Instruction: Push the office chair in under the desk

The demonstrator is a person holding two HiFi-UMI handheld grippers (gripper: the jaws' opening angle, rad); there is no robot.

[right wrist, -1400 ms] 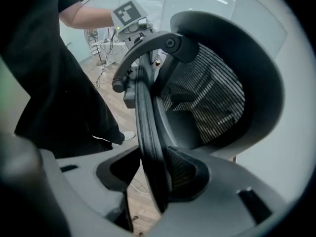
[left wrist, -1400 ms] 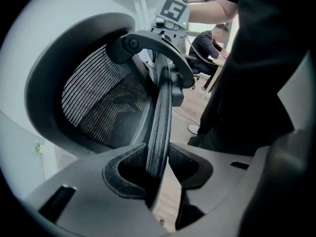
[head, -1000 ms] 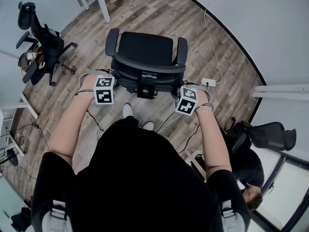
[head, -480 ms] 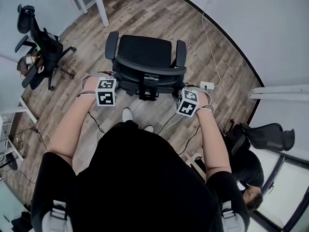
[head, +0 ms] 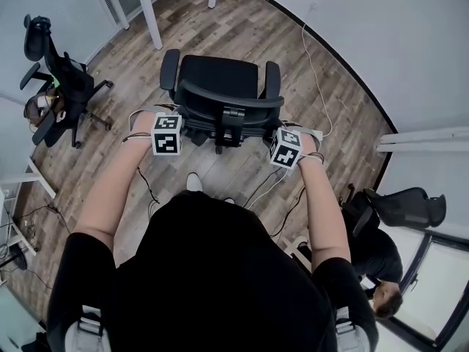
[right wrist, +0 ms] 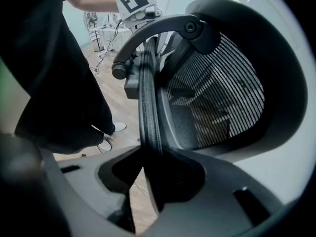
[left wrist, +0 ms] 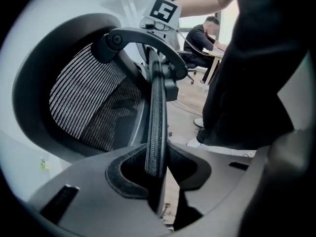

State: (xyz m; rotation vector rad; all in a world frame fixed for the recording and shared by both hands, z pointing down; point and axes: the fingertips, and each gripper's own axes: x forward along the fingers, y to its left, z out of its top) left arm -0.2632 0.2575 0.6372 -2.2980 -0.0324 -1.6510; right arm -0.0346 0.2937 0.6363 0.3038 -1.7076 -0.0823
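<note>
Two sets of fingers are clamped on the backrest rim (left wrist: 157, 107) of the office chair (head: 220, 75): left gripper (left wrist: 158, 168) one side, right gripper (right wrist: 152, 168) the other.

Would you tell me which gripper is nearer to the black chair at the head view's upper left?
Left. The left gripper clamps the backrest on the side toward that black chair; the right gripper clamps the backrest's opposite end, farther away.
</note>
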